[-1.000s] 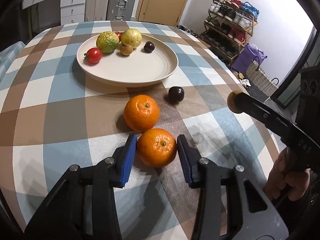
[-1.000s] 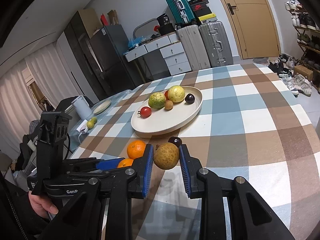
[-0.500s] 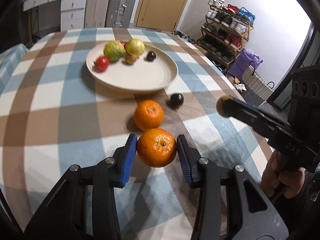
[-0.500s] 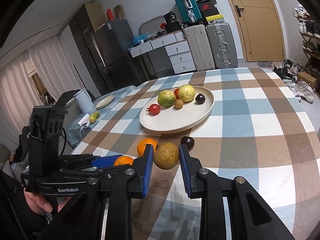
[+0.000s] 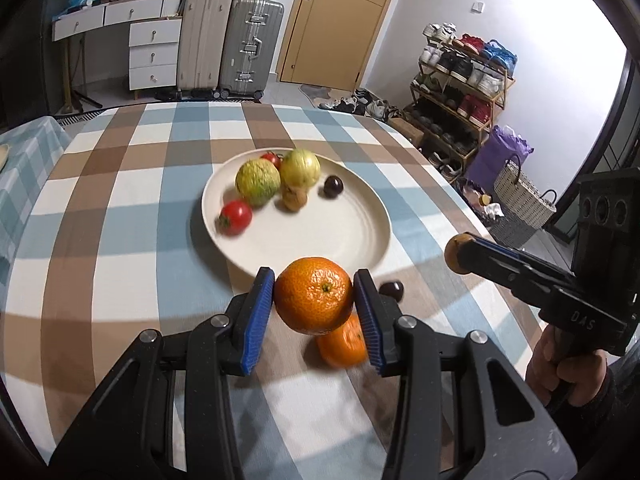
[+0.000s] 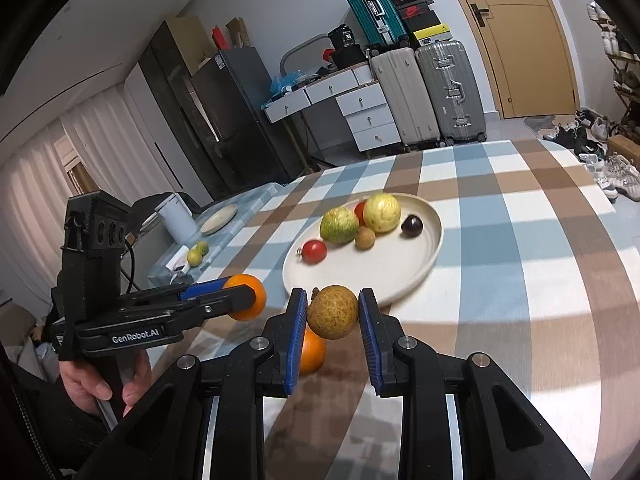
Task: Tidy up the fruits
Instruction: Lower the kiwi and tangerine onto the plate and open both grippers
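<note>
Left wrist view. Far left, checked tablecloth (image 5: 100, 208). Centre frame, cream plate (image 5: 360, 240) carrying, left to right: red tomato (image 5: 236, 217), green-yellow mottled fruit (image 5: 257, 182) with a second tomato (image 5: 271, 158) peeking behind it, small brown fruit (image 5: 295, 198), pale yellow-green fruit (image 5: 301, 168), dark plum (image 5: 333, 186). All sit in the far half of the plate.

Lower centre, my left gripper (image 5: 315, 300) is clamped on an orange (image 5: 314, 295), blue pads pressed to both sides, fruit lifted clear of the cloth and just short of the plate's near rim. Below and slightly right of it a second orange (image 5: 343, 346) lies on the cloth. Another dark plum (image 5: 391, 289) rests on the cloth just right of the right finger. Right edge, my right gripper (image 5: 456, 256) comes in side-on, a tan fruit at its tip.

Right wrist view. Left side, the left gripper (image 6: 244, 298) is seen side-on, pinching the orange (image 6: 256, 300). Lower centre, the right gripper (image 6: 333, 318) is clamped on the tan russet fruit (image 6: 333, 317), raised off the cloth just before the plate (image 6: 360, 276) rim. The loose orange (image 6: 312, 352) shows partly behind the left finger. Upper middle, suitcases (image 6: 424, 92) against the wall.
</note>
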Available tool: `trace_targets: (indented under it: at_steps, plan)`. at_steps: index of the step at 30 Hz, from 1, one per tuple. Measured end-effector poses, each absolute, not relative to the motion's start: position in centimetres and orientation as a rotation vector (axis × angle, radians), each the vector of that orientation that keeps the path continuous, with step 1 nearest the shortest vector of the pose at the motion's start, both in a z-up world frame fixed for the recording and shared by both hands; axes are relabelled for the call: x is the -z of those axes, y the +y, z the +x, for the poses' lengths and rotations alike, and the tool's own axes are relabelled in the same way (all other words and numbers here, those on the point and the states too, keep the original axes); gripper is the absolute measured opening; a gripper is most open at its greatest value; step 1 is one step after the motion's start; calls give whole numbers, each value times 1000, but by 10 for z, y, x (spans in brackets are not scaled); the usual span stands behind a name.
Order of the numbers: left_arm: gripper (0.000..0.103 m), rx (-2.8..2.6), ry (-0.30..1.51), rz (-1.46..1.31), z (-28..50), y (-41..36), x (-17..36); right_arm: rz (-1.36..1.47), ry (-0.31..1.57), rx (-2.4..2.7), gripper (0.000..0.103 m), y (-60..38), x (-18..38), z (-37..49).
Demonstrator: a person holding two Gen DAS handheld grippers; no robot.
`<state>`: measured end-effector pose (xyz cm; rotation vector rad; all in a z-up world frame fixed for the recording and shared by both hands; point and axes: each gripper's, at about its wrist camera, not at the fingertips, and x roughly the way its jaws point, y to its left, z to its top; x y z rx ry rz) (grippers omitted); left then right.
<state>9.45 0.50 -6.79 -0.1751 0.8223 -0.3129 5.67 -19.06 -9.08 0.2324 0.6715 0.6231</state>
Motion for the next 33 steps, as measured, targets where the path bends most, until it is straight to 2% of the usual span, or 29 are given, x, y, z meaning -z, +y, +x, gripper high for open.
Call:
trace_targets:
  at_steps: [9, 19, 33]
  plan:
    - [38, 289, 861, -210, 150, 13, 86, 261, 686, -677, 27, -176, 83, 117]
    - [38, 299, 889, -214, 199, 9, 107, 341, 814, -674, 27, -165, 108, 187]
    - [38, 301, 893, -119, 222, -7, 117, 311, 876, -606, 27, -159, 137, 229]
